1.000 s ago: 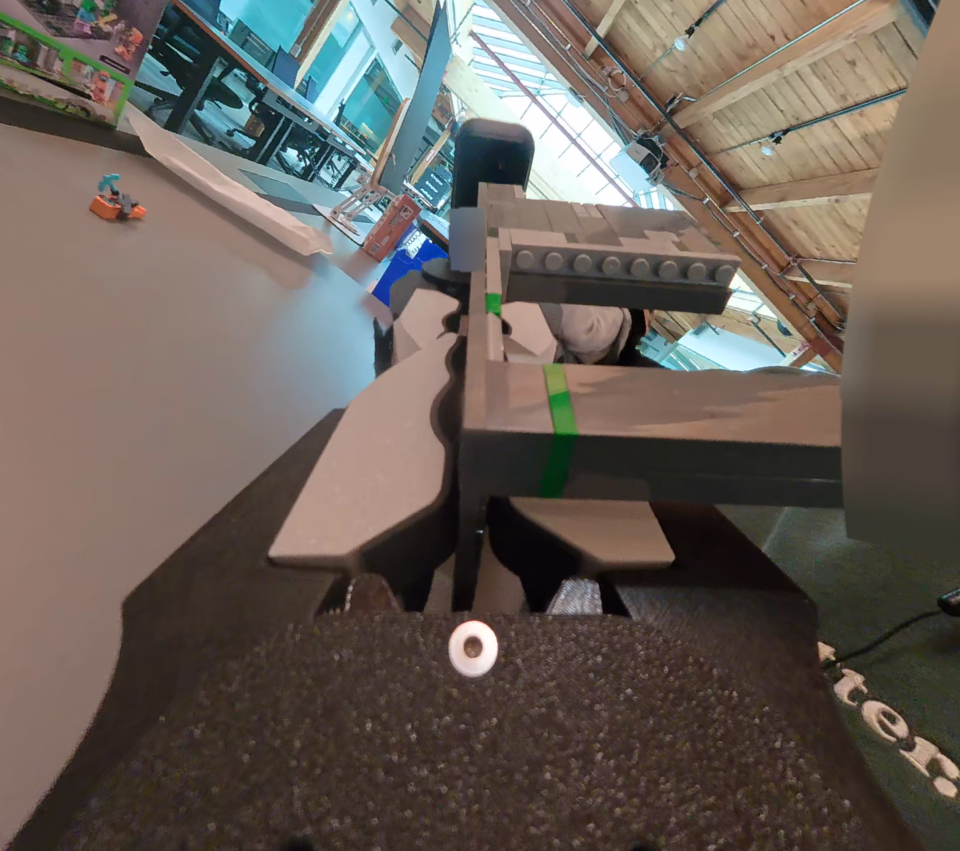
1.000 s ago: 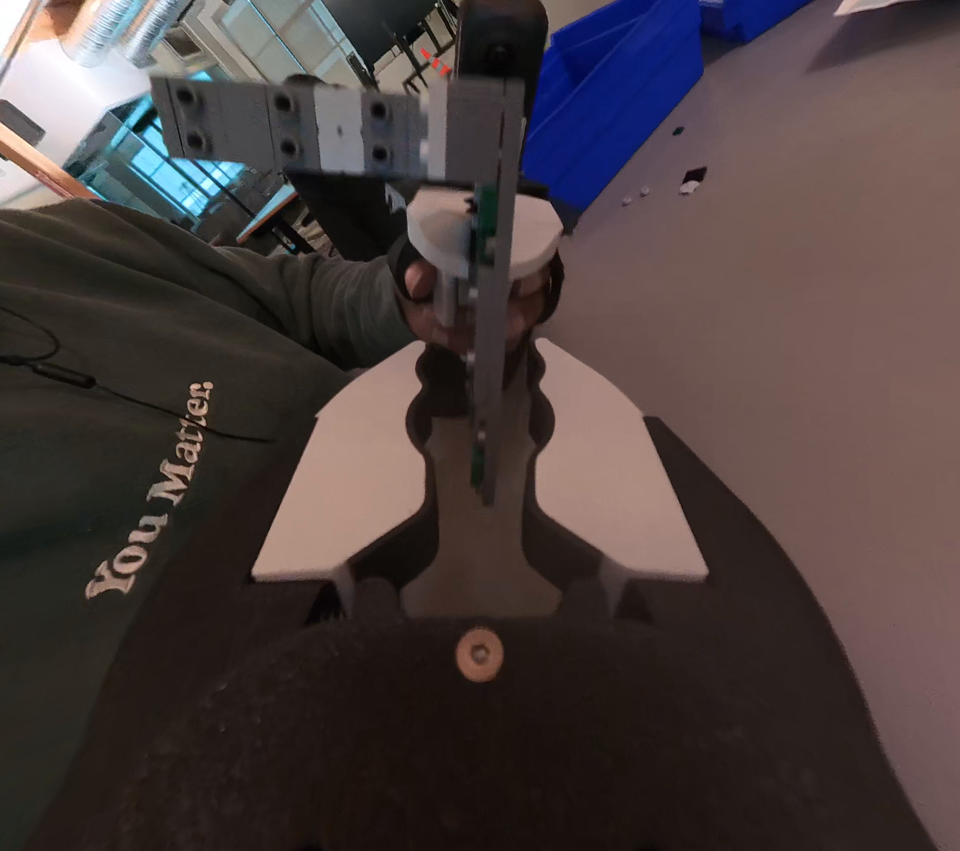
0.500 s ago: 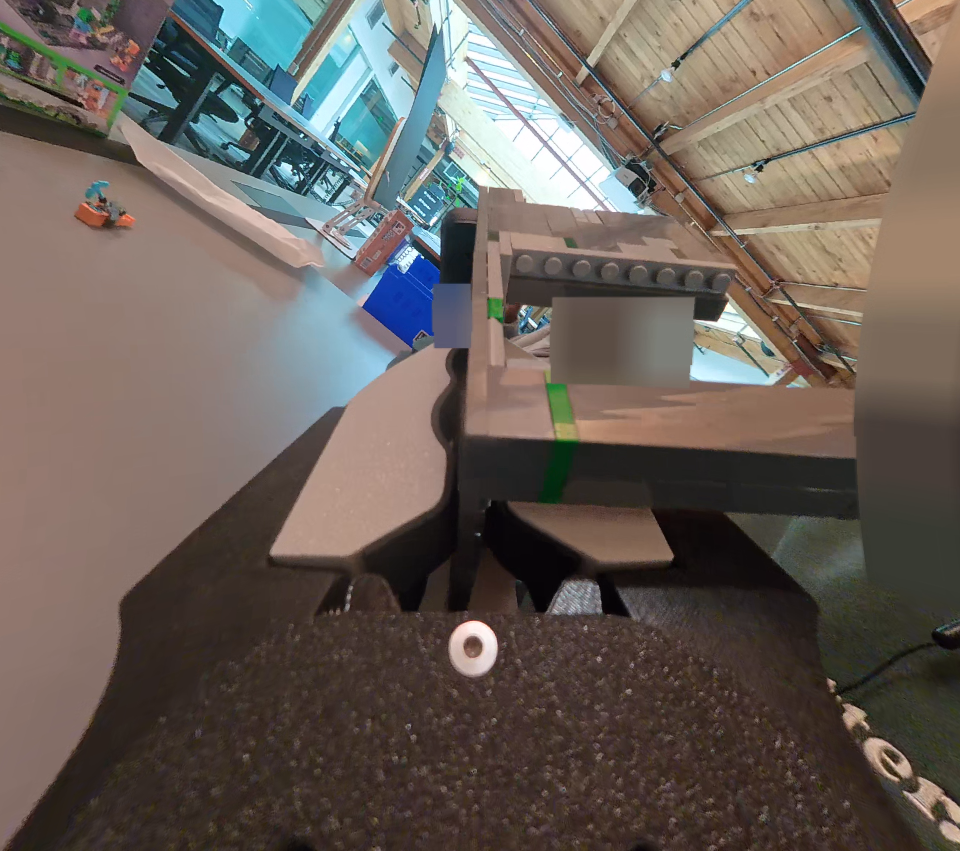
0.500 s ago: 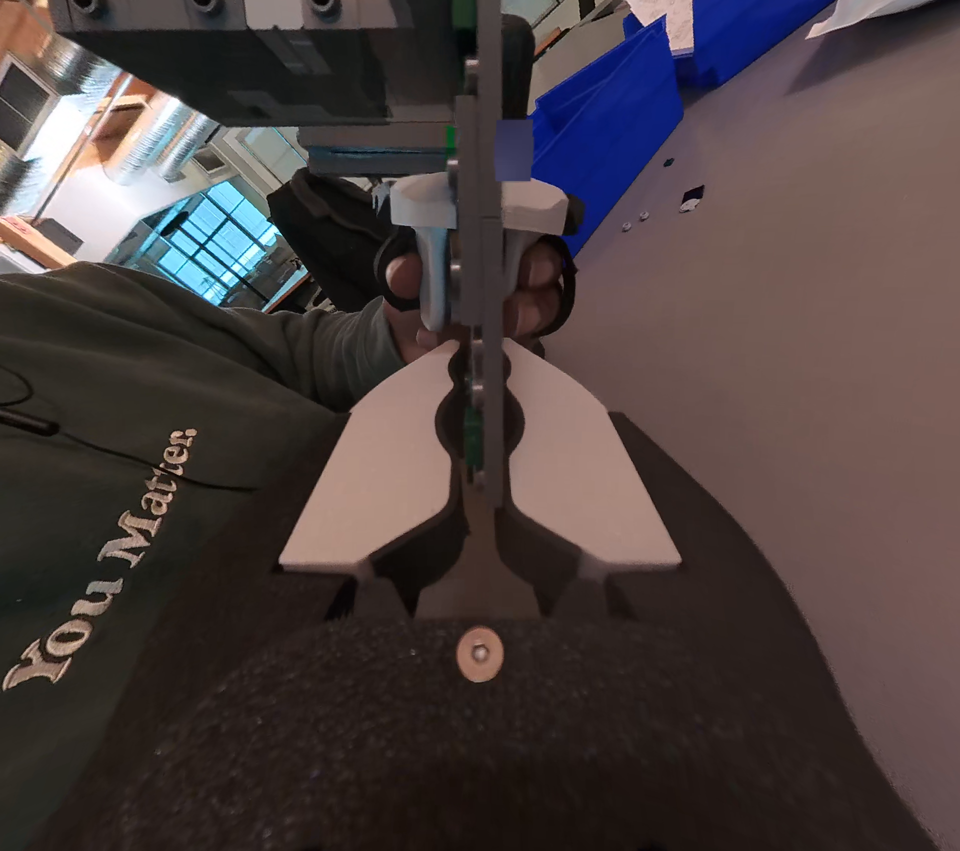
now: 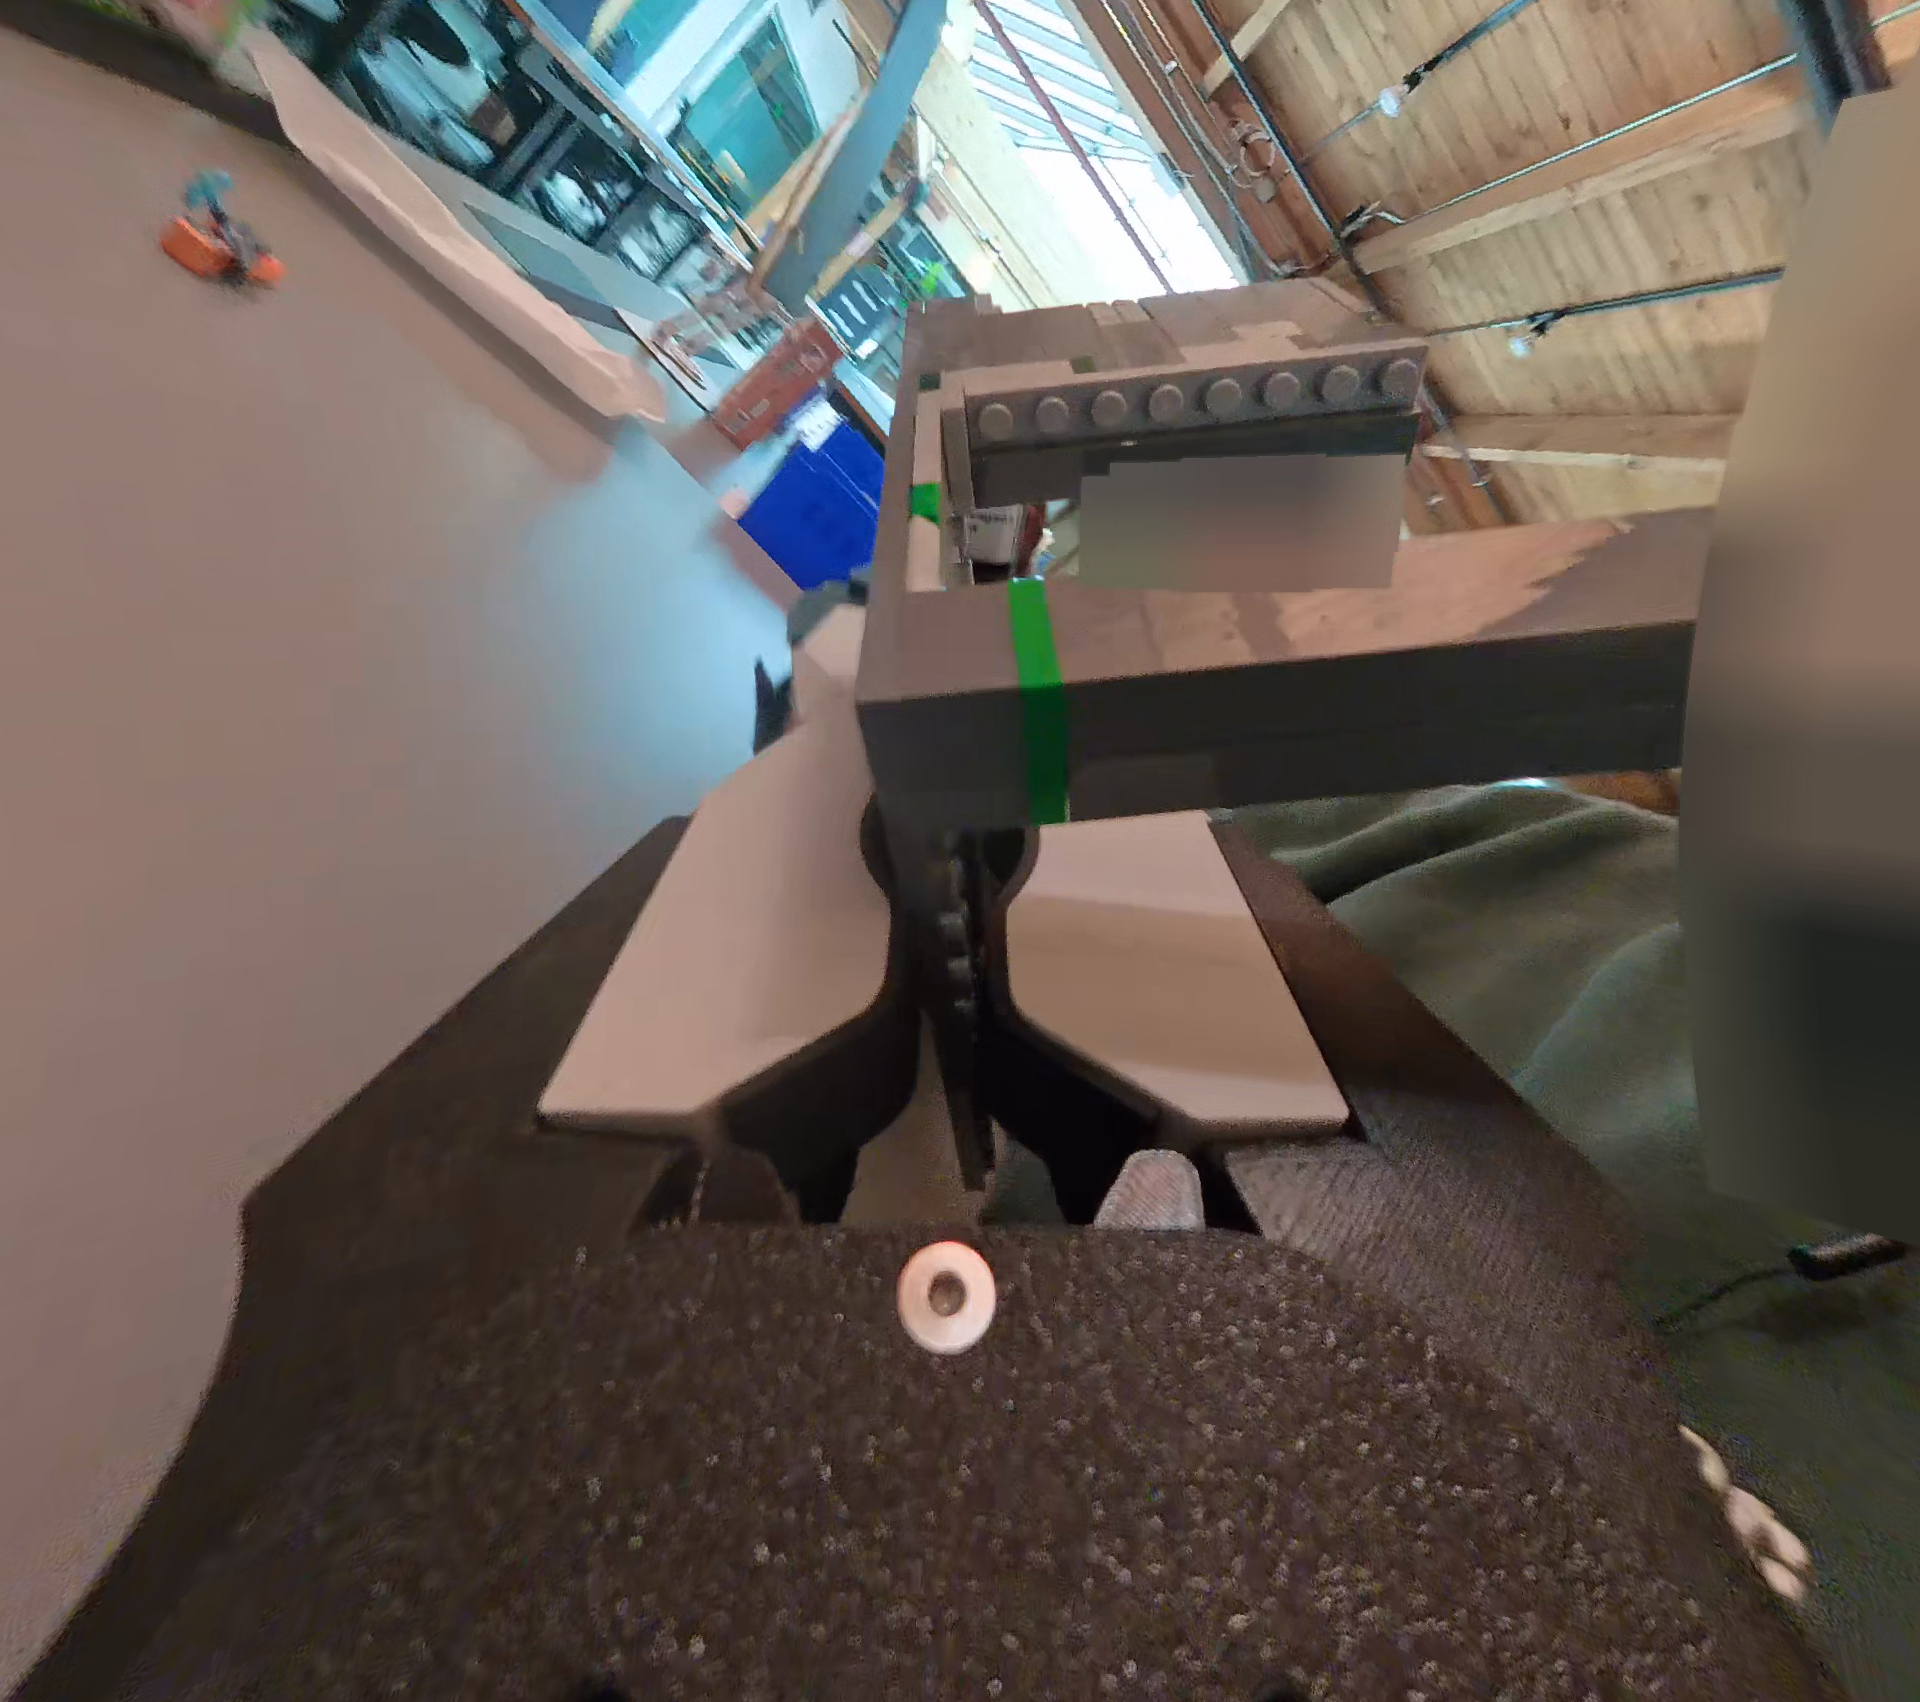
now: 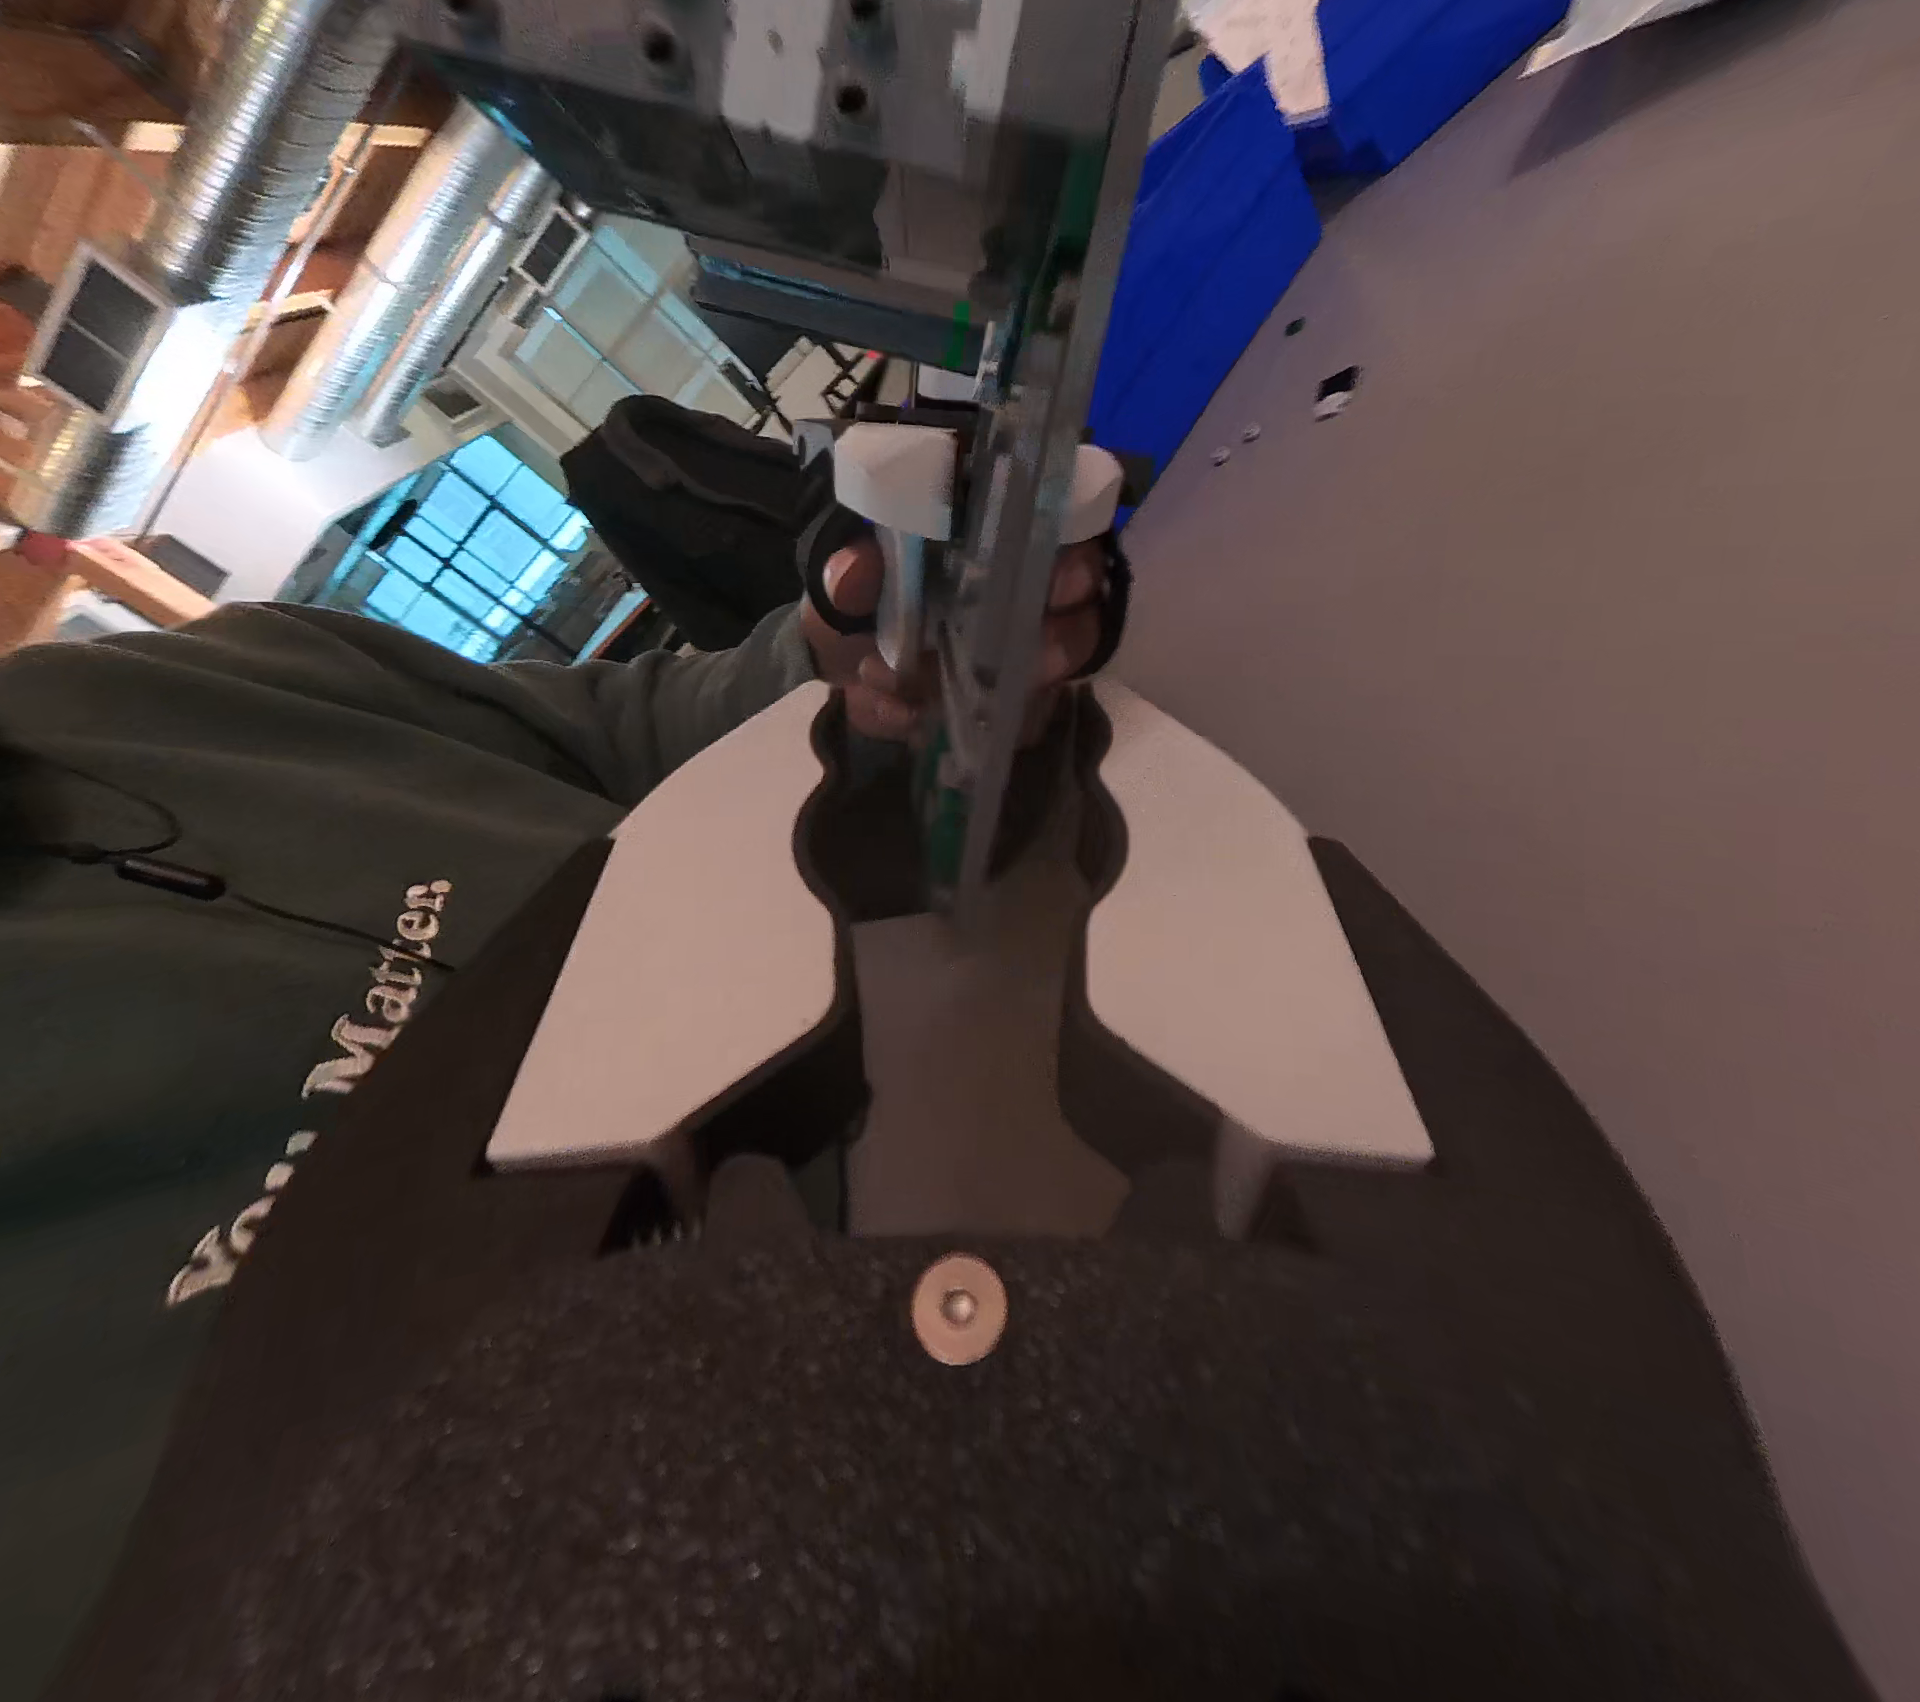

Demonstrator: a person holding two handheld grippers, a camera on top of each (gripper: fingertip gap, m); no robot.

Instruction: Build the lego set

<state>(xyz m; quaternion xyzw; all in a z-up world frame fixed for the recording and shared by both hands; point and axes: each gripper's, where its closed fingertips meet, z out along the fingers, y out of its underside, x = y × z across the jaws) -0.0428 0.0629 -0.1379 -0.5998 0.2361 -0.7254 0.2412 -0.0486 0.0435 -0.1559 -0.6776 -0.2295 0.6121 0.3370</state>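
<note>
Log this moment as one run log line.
left gripper: shut on grey lego build | right gripper: open around its baseplate edge | build: off table

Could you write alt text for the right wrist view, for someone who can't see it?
An open hand-held gripper straddles the thin edge of a grey lego build raised above a grey table. The other hand-held gripper clamps the build beyond, with blue bins behind.
</note>
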